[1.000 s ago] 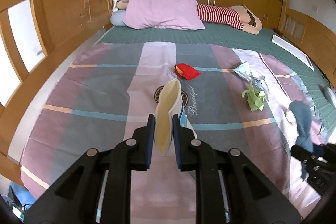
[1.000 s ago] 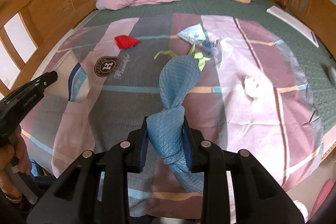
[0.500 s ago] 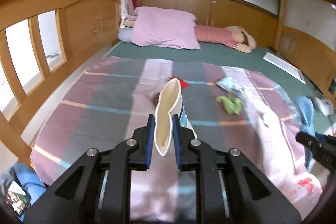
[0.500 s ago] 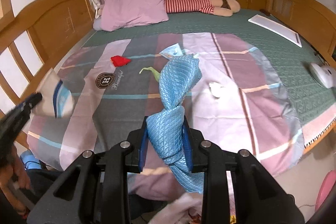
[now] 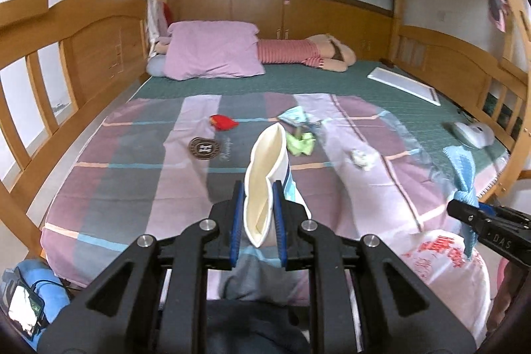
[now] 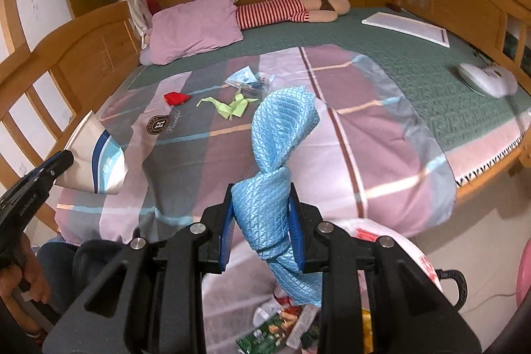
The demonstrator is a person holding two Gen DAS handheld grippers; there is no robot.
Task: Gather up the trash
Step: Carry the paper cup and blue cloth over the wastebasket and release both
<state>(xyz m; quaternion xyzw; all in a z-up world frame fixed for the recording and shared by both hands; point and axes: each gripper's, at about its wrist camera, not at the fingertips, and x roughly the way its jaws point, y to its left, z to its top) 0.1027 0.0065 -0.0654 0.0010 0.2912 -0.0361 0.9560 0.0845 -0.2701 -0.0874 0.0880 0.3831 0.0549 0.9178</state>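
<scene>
Left tongs [image 5: 258, 214] pinch flattened paper cup [image 5: 265, 175], frame centre: light, crushable. Right tongs [image 6: 262, 221] clamp knotted blue cloth [image 6: 275, 161] at the knot: soft, limp. Trash bag [image 6: 408, 254] bottom right.

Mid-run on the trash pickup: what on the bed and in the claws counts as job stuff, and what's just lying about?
Job:
- flattened paper cup in left claw
- knotted blue cloth in right claw
- trash bag
- red wrapper
- green paper
- clear blue packet
- white wad

Lying about:
- pink pillow
- striped doll
- white board
</scene>
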